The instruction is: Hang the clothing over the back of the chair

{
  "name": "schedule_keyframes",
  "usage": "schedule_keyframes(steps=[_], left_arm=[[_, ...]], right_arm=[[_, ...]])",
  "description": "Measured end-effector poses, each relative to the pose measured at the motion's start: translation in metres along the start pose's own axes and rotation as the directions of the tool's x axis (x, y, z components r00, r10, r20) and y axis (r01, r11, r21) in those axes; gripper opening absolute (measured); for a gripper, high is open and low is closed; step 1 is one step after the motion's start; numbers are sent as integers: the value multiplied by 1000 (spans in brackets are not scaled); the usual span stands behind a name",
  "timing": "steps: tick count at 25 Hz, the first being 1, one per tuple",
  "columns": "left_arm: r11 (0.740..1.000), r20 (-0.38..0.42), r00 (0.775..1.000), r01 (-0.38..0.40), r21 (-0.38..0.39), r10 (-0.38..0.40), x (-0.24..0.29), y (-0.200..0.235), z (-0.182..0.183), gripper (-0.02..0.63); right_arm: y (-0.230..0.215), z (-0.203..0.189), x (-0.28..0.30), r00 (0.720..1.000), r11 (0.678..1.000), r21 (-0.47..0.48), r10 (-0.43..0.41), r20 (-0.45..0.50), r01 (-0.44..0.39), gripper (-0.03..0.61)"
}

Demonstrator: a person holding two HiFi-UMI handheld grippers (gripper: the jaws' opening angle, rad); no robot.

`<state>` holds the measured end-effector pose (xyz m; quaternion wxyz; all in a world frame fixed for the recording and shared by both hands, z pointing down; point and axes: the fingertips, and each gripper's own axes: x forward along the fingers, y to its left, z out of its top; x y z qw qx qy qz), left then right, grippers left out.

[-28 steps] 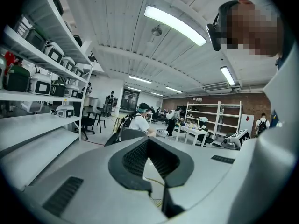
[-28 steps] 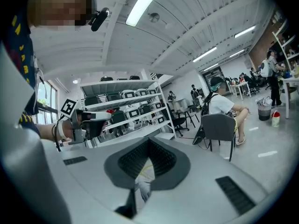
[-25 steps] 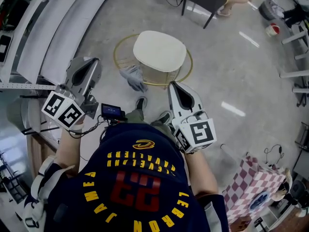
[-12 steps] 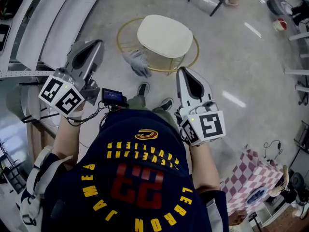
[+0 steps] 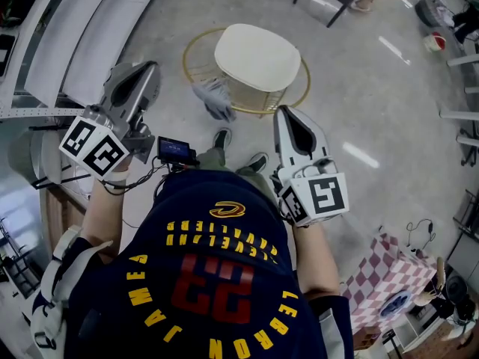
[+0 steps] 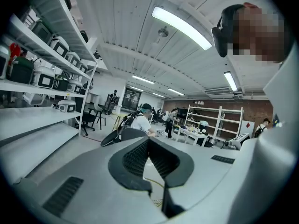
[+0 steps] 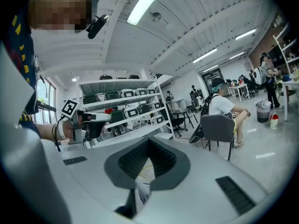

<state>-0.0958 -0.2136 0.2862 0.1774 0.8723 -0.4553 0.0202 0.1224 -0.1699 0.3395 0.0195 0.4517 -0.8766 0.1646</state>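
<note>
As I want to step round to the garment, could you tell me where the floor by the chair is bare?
Bare floor lies right of the chair and, narrower, left of it toward the shelf. Its seat is bare. It is crowded at the chair's near-left, where the clothing lies near the shoes.

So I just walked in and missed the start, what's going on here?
A person stands holding a gripper in each hand. The left gripper and right gripper both have their fingers together and carry nothing. Ahead on the floor is a chair with grey clothing bunched at its left edge. It is hard to tell whether it hangs on the frame or lies on the floor. Neither gripper touches it.
</note>
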Motion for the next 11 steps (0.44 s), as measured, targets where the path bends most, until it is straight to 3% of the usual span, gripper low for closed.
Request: schedule_keyframes(steps=[11], left_arm=[[999, 7, 1000, -14, -50, 14, -2, 8, -7, 3]], right_arm=[[-1, -8, -1, 1000, 1000, 8, -7, -10, 7, 8]])
